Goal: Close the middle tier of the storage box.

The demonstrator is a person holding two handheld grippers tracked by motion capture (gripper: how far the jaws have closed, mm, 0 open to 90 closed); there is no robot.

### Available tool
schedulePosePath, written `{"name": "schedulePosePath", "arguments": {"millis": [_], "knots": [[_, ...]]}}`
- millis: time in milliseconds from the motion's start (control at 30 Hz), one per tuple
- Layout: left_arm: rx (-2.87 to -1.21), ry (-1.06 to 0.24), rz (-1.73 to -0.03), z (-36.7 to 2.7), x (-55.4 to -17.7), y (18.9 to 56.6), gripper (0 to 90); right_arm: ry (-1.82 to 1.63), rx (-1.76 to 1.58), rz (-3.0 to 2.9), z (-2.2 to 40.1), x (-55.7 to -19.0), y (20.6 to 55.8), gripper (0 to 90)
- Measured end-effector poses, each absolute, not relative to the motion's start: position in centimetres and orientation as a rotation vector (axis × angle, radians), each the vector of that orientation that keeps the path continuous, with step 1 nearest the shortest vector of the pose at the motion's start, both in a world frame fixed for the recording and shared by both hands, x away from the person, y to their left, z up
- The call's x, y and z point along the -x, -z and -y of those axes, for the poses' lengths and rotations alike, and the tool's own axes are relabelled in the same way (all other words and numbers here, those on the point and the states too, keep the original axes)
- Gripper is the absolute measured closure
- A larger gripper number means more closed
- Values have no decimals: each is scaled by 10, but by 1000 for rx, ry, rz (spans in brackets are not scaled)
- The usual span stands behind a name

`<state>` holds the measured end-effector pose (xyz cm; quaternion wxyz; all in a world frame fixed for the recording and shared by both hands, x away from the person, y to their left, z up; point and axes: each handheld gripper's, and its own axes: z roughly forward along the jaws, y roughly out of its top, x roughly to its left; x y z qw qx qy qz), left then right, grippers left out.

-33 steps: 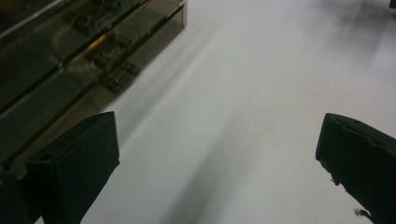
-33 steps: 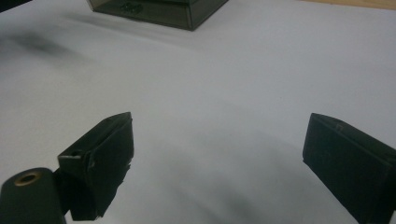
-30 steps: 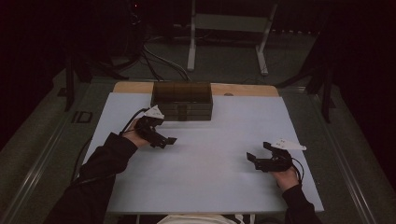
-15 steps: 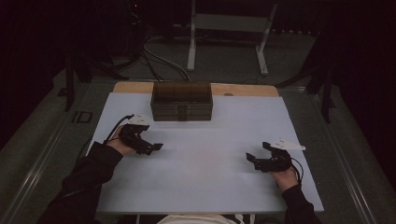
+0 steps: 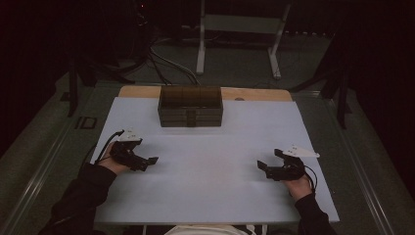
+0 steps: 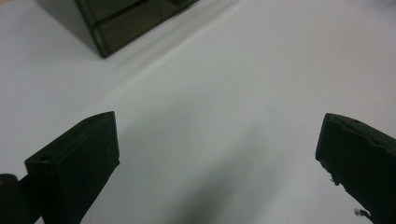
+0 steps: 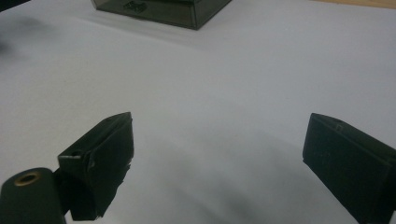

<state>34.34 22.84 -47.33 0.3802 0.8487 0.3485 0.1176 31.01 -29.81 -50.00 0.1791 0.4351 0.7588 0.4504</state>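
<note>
High view: both hand-held grippers agape, chest (image 5: pixel 190 106) apart.

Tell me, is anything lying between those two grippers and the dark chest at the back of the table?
Nothing visible. Only bare white table lies between the chest and the left gripper or right gripper, both open.

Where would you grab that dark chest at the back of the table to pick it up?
Probably by the two short ends of the chest, one gripper from each side. It sits wide side toward the person, lid shut, wider than either gripper's open fingers, so one alone could hardly span it.
</note>
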Motion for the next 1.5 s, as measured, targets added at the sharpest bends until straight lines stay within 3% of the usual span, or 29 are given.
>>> {"name": "schedulePosePath", "arguments": {"millis": [933, 1500], "knots": [[-2165, -438, -1123, -253, -285, 518, 11, -1271, -1231, -2147, 298, -310, 500, 84], [-2115, -450, -1111, -256, -283, 519, 11, -1253, -1221, -2163, 297, -312, 503, 84]]}}
